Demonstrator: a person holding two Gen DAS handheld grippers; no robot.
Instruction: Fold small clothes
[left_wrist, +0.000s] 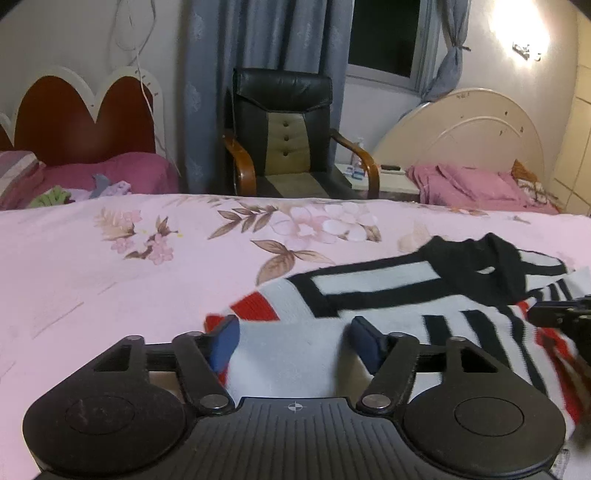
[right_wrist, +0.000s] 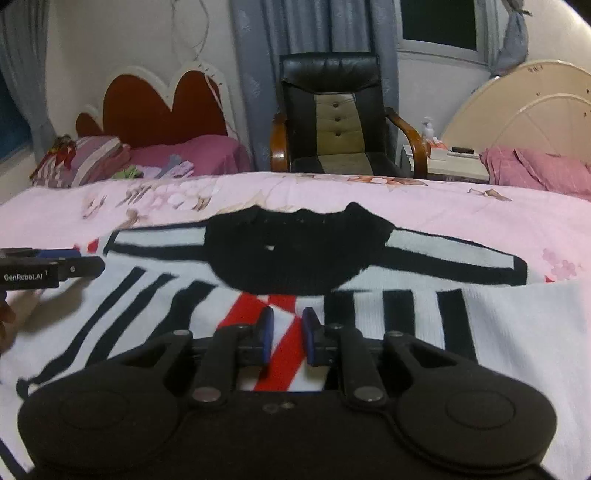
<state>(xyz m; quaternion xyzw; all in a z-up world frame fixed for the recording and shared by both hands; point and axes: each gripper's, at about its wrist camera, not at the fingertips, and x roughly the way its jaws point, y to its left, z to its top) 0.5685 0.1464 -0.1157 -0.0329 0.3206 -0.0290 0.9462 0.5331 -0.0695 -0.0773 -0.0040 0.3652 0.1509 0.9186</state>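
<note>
One knitted sweater lies flat on the pink floral bedspread in front of me, its black collar on the far side. I count one black collar patch, one red diamond panel below it, and several black stripes fanning across the white body; a red cuff band shows at the sleeve end on the left.

Left gripper: my jaws stand wide apart over the white sleeve, with blue pads on both fingers; the cloth lies below and between them, not pinched. In the right wrist view this same gripper enters from the left edge, beside the sweater's striped shoulder.

Right gripper: jaws narrow, a slim gap left between the two blue pads, positioned over the red panel near the sweater's middle. I cannot tell whether any cloth is caught in that gap. In the left wrist view its black tip shows at the right edge, above the striped body.

Beyond the bed's far edge I see one black-and-tan armchair with two wooden arms, set before grey curtains. One red scalloped headboard stands far left, one cream arched headboard far right. One small nightstand sits between chair and cream headboard, carrying one pump bottle. Pink pillows lie far right.
</note>
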